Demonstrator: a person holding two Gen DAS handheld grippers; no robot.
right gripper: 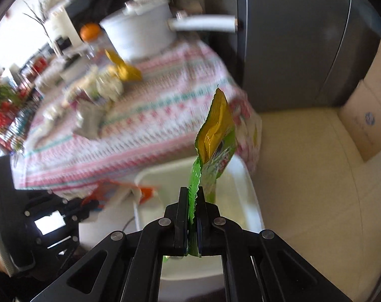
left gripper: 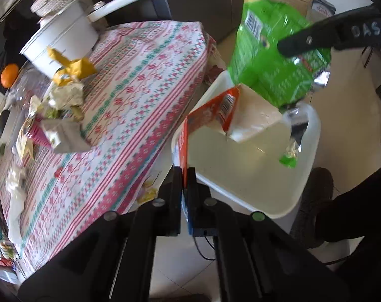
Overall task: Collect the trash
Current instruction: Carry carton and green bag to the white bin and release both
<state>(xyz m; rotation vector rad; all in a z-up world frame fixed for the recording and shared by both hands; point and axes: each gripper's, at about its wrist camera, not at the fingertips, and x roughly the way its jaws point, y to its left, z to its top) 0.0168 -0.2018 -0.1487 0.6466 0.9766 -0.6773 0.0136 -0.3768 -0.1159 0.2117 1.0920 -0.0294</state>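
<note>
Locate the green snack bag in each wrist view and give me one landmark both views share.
Left wrist view: the green snack bag hangs upper right, over the white bin, pinched by the right gripper.
Right wrist view: the bag rises from centre, clamped in that gripper.
Shared landmark: the white saucepan on the patterned tablecloth.

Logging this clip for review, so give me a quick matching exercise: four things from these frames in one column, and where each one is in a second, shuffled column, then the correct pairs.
Column one:
1. green snack bag
2. orange carton
3. white saucepan
4. white bin

Column two:
A. on the patterned tablecloth
B. on the floor beside the table
C. pinched in the right gripper, above the bin
D. pinched in the left gripper, at the bin's rim

Pairs: 1-C, 2-D, 3-A, 4-B
</note>
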